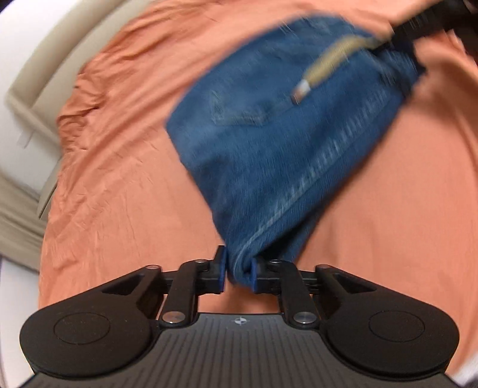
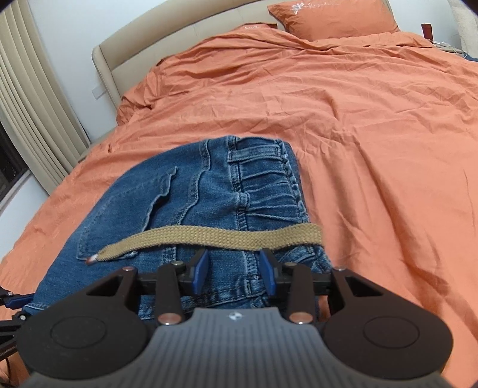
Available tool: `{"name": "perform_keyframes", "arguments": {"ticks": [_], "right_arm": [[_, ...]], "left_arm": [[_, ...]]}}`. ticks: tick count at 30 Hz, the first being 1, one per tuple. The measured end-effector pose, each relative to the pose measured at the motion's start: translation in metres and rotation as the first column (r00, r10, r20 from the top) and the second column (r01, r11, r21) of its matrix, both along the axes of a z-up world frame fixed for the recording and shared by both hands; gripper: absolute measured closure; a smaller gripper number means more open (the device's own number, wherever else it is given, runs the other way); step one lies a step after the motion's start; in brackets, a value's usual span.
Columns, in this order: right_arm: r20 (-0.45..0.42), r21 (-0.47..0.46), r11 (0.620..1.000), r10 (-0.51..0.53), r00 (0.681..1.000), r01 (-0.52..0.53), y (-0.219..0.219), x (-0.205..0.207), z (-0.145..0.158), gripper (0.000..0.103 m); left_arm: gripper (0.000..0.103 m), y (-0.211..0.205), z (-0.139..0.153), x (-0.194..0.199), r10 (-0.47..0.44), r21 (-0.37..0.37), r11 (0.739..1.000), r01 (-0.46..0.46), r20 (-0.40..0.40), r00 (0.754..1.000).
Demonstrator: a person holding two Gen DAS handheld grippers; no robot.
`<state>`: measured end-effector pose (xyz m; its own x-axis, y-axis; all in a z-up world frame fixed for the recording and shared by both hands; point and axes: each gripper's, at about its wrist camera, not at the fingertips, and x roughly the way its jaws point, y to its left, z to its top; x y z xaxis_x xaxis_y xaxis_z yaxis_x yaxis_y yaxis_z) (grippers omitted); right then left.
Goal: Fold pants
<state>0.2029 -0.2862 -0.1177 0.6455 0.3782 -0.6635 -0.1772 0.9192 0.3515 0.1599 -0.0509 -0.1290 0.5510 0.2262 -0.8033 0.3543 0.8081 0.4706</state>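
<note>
We see blue jeans (image 2: 185,215) on a bed with an orange sheet (image 2: 373,134). They lie bunched near the foot end, waistband side toward the right gripper (image 2: 234,273).

Left gripper (image 1: 239,270): fingers narrow, blue pads pinching a gathered fold of denim at the near edge of the jeans (image 1: 269,149). From the left wrist view the fabric fans out from the pinch toward the top right. That view is motion-blurred, so we can't say which part of the jeans it holds; looks like a seam edge.

Right gripper: fingers about half apart, a thick bunch of waistband denim between the pads (image 2: 200,270). Both pads look pressed against the cloth, so we read it as a grip on the jeans.

A tan woven drawstring (image 2: 209,238) lies across the denim just beyond the right fingertips, its capped tip pointing left. The same drawstring (image 1: 325,68) shows in the left view near the top right.

Two orange pillows (image 2: 334,18) sit at the head of the bed against a beige headboard (image 2: 167,38). Beige curtains (image 2: 33,98) hang at the left. The left gripper's black frame (image 2: 12,301) shows at the left edge of the right view, touching the jeans' edge.
</note>
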Motion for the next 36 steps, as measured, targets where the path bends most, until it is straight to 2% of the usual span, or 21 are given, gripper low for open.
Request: {"name": "perform_keyframes", "arguments": {"ticks": [3,6,12,13,16,18,19,21,22,23,25,29,32,36], "right_arm": [[-0.011,-0.015,1.0,0.011,1.0,-0.011,0.002,0.001,-0.001,0.07],[-0.019,-0.006,1.0,0.014,1.0,-0.014,-0.002,0.003,-0.003,0.07],[-0.026,0.017,1.0,0.011,1.0,-0.011,-0.008,0.004,-0.003,0.071],[-0.031,0.018,1.0,0.01,0.999,-0.009,-0.008,0.004,-0.003,0.071],[-0.038,0.012,1.0,0.01,0.999,-0.01,-0.01,0.001,0.003,0.071],[-0.043,0.007,1.0,0.005,0.999,-0.005,-0.011,-0.003,0.008,0.071],[-0.038,0.014,1.0,0.0,0.999,0.001,-0.013,-0.007,0.013,0.07],[-0.017,0.036,0.999,-0.022,1.0,0.022,-0.02,-0.015,0.024,0.061],[0.002,0.042,0.998,-0.039,0.999,0.039,-0.024,-0.019,0.029,0.05],[0.02,0.05,0.997,-0.055,0.998,0.054,-0.029,-0.022,0.033,0.045],[0.033,0.082,0.992,-0.094,0.995,0.091,-0.041,-0.023,0.039,0.045],[0.005,0.195,0.965,-0.177,0.984,0.173,-0.068,-0.019,0.041,0.041],[-0.038,0.231,0.956,-0.178,0.983,0.182,-0.079,-0.012,0.037,0.03],[-0.081,0.25,0.952,-0.159,0.984,0.175,-0.08,0.006,0.026,0.03]], "left_arm": [[0.088,0.001,-0.01,0.005,-0.005,-0.008,1.0,0.005,-0.05,0.999],[0.088,0.001,-0.015,0.012,0.024,-0.039,0.999,-0.028,-0.099,0.995],[0.088,0.015,0.001,0.014,0.098,-0.141,0.983,-0.121,-0.158,0.983],[0.085,0.018,0.005,0.013,0.109,-0.156,0.979,-0.135,-0.165,0.98],[0.077,0.017,0.014,0.006,0.101,-0.136,0.982,-0.128,-0.192,0.976],[0.077,0.021,0.017,0.003,0.113,-0.123,0.982,-0.141,-0.209,0.971],[0.077,0.022,0.022,0.0,0.118,-0.119,0.983,-0.142,-0.191,0.975],[0.077,0.027,0.034,-0.001,0.143,-0.152,0.974,-0.166,-0.152,0.978],[0.076,0.031,0.041,0.002,0.155,-0.189,0.965,-0.18,-0.137,0.978],[0.075,0.035,0.048,0.004,0.175,-0.236,0.951,-0.199,-0.121,0.977],[0.067,0.047,0.058,0.012,0.225,-0.331,0.912,-0.244,-0.096,0.97],[0.055,0.068,0.068,0.034,0.346,-0.521,0.788,-0.329,-0.067,0.936],[0.049,0.08,0.068,0.05,0.402,-0.604,0.71,-0.362,-0.074,0.913],[0.049,0.091,0.057,0.068,0.458,-0.668,0.621,-0.409,-0.115,0.882]]}}
